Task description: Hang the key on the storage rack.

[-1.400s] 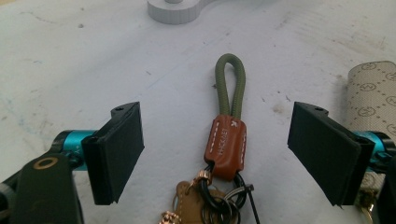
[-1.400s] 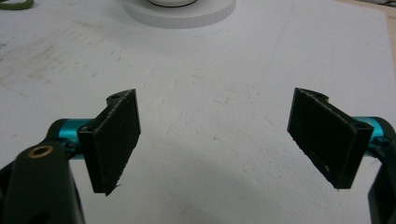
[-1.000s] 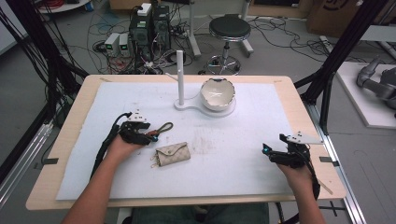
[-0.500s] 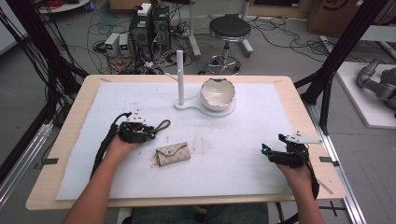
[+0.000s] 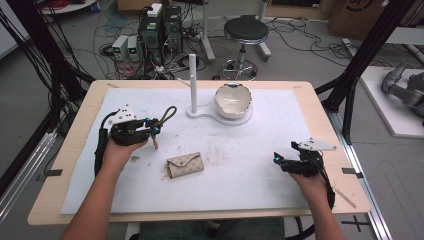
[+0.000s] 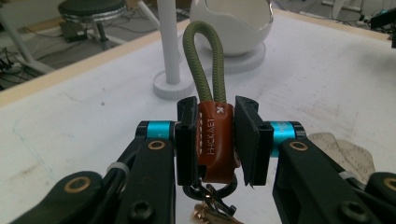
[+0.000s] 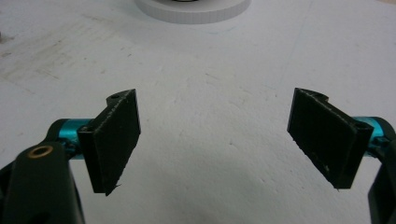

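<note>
Now the left gripper (image 6: 215, 140) clamps the key fob (image 6: 216, 142) — keep its loop (image 6: 204, 60) upright for the post (image 5: 193, 82); right gripper (image 7: 229, 140) gapes open, idle.

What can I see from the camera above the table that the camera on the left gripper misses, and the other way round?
High view alone: the person's forearms, the open right gripper, the computers on the floor and the whole quilted pouch. Left gripper view alone: the brown leather tab with stitching and stamped letters, pinched between the pads, and a metal ring beneath it. Both share the green cord loop, the white post, the white bowl and the stool.
</note>
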Available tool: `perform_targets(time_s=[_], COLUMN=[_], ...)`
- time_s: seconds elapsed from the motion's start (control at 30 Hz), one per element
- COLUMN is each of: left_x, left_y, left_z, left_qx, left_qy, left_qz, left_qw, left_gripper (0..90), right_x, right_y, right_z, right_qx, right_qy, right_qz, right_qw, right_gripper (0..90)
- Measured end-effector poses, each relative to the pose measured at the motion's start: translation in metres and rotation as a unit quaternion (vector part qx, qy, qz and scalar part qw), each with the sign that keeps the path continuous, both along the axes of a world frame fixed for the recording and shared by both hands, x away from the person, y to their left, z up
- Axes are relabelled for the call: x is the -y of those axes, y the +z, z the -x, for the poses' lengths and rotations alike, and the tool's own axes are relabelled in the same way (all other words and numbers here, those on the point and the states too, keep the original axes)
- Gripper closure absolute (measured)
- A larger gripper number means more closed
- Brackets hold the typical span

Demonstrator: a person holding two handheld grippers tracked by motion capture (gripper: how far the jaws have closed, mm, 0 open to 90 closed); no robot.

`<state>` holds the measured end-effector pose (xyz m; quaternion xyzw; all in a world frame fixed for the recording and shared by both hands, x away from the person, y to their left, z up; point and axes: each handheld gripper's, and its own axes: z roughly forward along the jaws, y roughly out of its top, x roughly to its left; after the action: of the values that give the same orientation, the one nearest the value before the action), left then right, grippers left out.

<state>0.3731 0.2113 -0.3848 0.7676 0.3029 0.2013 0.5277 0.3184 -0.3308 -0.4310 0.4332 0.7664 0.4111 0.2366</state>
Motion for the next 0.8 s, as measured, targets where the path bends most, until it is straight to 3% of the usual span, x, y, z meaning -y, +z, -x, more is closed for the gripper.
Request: perform_targets(time_s=[0.2,0.47,0.73,0.8], left_x=[0.016,0.032,0.04,0.043], left_y=[0.025,0.062,0.08,0.083], left_z=[-0.005,-0.015,-0.026,-0.029], left_qx=[0.028,0.065,0.076,0.074], left_qy=[0.003,0.006,0.008,0.01], left_qz=[-0.013,-0.024,-0.016,-0.022], left_qw=[0.9995,0.9976,0.997,0.997], left_gripper=[70.4,70.4,70.4,70.4], right_x=[-0.011,-0.013,-0.015,-0.014], right_y=[0.001,0.0,0.0,0.0], right_z=[-0.006,-0.011,-0.011,-0.011], right_qx=[0.001,0.001,-0.002,-0.001], right_qy=[0.014,0.011,0.014,0.012], right_qz=[0.001,0.004,0.003,0.003], right_qw=[0.9999,0.9999,0.9999,0.9999], right_gripper=[17.4,17.4,17.4,17.4])
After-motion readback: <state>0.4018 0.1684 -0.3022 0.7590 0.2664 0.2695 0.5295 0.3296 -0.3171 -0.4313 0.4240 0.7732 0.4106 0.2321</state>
